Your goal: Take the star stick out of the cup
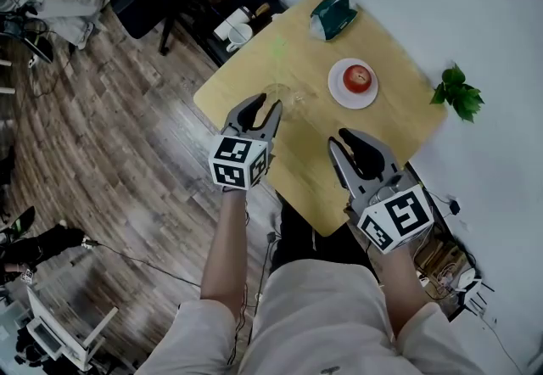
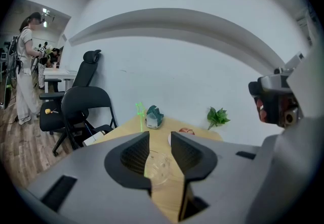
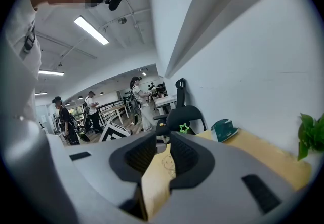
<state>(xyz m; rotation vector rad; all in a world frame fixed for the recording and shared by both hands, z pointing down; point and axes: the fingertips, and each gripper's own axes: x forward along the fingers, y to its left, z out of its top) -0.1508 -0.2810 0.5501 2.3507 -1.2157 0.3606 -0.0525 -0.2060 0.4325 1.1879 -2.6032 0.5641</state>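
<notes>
Left gripper view: the left claw had its jaws parted by a narrow gap, released and holding nothing.
Through that gap: a clear cup showed low on the bench, just ahead of the jaw tips (I cannot tell whether they touched it).
Star stick: the green star stick stood in the cup, its star top rising above the left jaw.
Right gripper view: the right claw was likewise released, with only bare wood between its jaws.
Right claw's place: over the near edge of the bench, apart from the cup.
Further along the bench: a white plate carried a red apple, and a teal pouch lay near the far corner.
Off the bench: a leafy sprig lay past its right edge, and a black chair stood to the left.
</notes>
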